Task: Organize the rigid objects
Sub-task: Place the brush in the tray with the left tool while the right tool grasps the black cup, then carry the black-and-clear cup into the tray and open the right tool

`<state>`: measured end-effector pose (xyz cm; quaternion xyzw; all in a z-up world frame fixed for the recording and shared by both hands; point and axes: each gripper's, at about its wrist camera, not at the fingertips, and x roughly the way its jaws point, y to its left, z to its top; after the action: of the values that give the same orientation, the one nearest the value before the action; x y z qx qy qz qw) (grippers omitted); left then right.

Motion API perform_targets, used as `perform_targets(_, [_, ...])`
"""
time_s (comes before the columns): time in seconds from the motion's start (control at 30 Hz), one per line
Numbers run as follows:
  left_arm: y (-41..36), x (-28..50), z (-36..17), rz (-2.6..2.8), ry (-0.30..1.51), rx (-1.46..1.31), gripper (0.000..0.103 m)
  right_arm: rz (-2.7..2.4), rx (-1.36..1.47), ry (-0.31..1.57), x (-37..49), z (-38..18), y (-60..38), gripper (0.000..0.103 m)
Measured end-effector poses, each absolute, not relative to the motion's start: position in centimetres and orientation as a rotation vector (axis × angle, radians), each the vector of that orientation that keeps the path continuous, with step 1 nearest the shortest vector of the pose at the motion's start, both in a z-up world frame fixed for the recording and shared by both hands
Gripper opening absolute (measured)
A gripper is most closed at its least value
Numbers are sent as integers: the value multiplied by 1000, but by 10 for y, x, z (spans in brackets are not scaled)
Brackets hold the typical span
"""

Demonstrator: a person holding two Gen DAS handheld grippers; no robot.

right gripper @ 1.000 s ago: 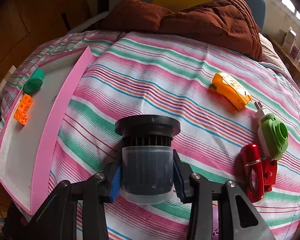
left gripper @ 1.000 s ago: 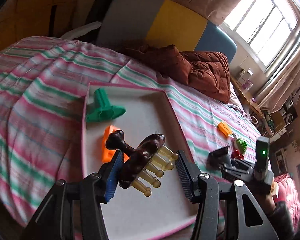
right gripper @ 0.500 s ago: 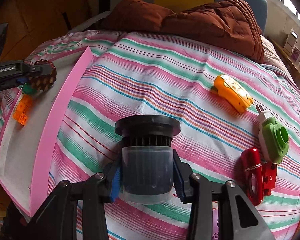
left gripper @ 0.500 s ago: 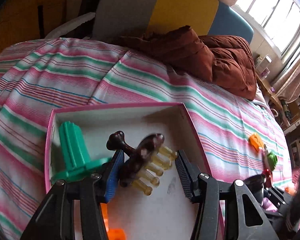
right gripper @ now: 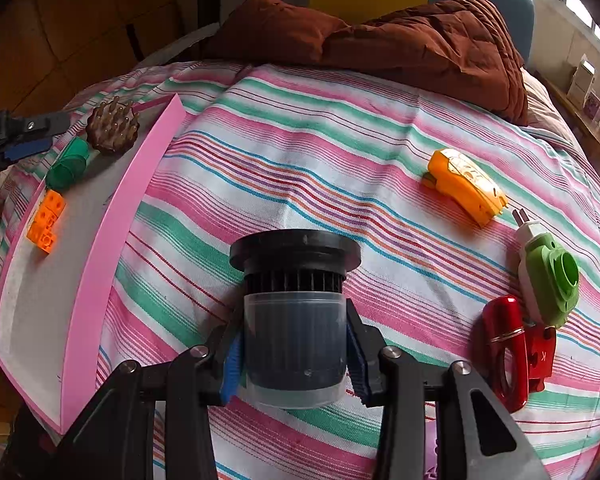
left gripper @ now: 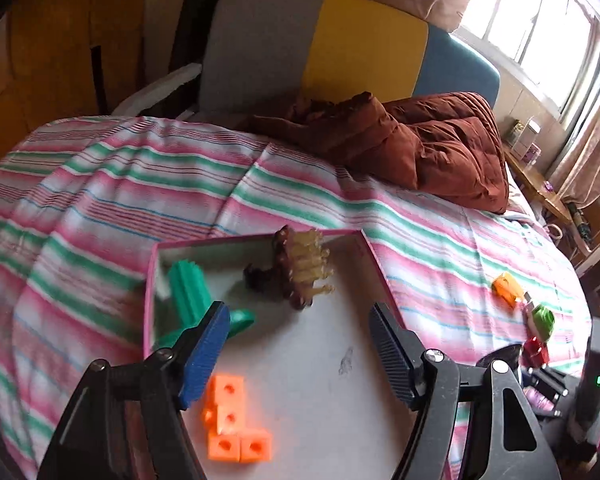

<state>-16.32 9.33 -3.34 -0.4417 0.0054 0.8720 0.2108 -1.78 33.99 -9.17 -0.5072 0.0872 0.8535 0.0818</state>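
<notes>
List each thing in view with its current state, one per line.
left gripper: open, empty, above the tray
right gripper: shut on the black filter canister
brown massage brush: in the pink tray, prongs sideways
green ribbed piece: in the tray
orange blocks: joined, in the tray
orange gadget: on the bedspread
green plug: on the bedspread
red clip: on the bedspread
</notes>
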Motion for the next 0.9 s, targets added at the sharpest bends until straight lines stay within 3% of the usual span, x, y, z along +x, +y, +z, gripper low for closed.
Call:
perform_targets(0.1, [88,-136,-30,2468,70,-1196,75,2548,-1509,254,-17,-92,340,43])
perform_targets(0.23, [81,-96,-30,2514,127,-1144,86,2552,-1502,257,-17,-92,341,43])
perform_targets(0.9, [56,-32,-37,2571,179,-1192,86,2600,-1423,192,-11,-97,339,43])
